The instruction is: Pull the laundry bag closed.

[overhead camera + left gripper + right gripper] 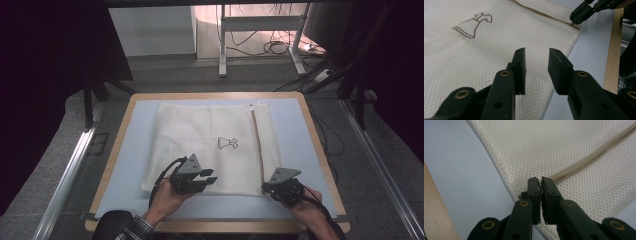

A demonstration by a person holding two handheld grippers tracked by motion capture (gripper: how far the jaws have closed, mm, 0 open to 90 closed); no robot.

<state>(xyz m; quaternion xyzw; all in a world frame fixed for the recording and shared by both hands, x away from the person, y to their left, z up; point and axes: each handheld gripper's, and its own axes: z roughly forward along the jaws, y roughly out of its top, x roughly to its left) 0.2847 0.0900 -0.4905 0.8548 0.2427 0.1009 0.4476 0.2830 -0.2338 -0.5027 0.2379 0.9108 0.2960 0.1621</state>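
Note:
A cream mesh laundry bag lies flat on a light blue mat. It has a small dress drawing and a tan zipper along its right side. My left gripper hovers over the bag's near edge. In the left gripper view its jaws stand apart over the mesh, with nothing between them. My right gripper sits at the bag's near right corner. Its jaws are closed at the zipper's near end, on the bag's edge.
The mat covers a wooden table whose rim runs close to the bag's right side. Bare mat lies right of the zipper and along the front edge. Beyond the table are a grey floor, metal rails and a white desk frame with cables.

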